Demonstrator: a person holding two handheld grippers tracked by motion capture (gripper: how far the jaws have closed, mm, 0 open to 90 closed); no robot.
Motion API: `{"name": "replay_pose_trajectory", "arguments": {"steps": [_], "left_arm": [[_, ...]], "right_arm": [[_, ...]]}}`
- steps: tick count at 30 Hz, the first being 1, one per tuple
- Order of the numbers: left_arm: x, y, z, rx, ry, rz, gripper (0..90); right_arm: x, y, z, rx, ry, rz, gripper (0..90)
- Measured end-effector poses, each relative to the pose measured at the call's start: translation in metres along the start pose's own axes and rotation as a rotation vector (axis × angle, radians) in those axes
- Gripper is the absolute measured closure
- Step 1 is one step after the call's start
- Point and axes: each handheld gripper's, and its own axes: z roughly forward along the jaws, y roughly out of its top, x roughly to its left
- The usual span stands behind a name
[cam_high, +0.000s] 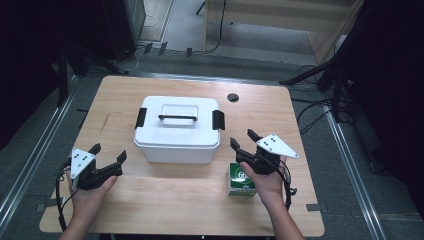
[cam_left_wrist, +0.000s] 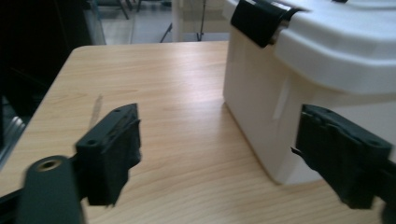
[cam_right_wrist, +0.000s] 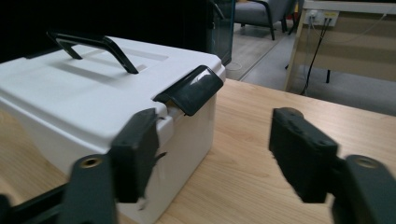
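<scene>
High cam overhead; gripper cams share box (cam_high: 177, 131)

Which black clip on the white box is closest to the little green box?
The clip on the white box's right end. The little green box sits by that corner; the other clip is on the far, left end.

The white lidded box (cam_high: 177, 130) blocks the middle of my worktop (cam_high: 165, 192). Bare wood lies left of it and in front. A green carton (cam_high: 240, 181) crowds the near right, under my right hand.
</scene>
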Motion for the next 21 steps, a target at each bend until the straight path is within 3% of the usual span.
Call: {"name": "replay_pose_trajectory", "arguments": {"steps": [1,5,6,7,8,11,12,17,21], "left_arm": [[0.004,-0.006,-0.003,-0.007,-0.01,-0.007,9.1],[0.009,-0.017,-0.007,-0.006,-0.029,-0.005,4.9],[0.011,-0.021,-0.008,-0.005,-0.023,-0.021,4.9],[0.011,-0.021,-0.008,-0.005,-0.023,-0.021,4.9],[0.014,-0.023,-0.008,-0.009,-0.02,-0.038,4.6],[0.018,-0.024,-0.008,-0.008,-0.004,-0.055,4.4],[0.022,-0.025,-0.009,-0.006,0.012,-0.061,4.4],[0.029,-0.03,-0.01,0.005,0.023,-0.05,4.4],[0.029,-0.031,-0.009,0.016,0.011,-0.061,4.4]], "right_arm": [[-0.005,0.003,-0.002,0.013,0.016,-0.015,20.6],[-0.013,0.007,-0.004,0.021,0.057,-0.023,15.1],[-0.019,0.011,-0.006,0.017,0.08,-0.054,12.8],[-0.019,0.011,-0.006,0.017,0.08,-0.054,12.8],[-0.025,0.015,-0.007,0.029,0.111,-0.078,12.4],[-0.027,0.018,-0.007,0.05,0.11,-0.098,12.5],[-0.031,0.022,-0.005,0.085,0.125,-0.14,12.9],[-0.039,0.031,-0.006,0.118,0.146,-0.214,13.2],[-0.047,0.035,-0.008,0.124,0.154,-0.222,15.0]]}}
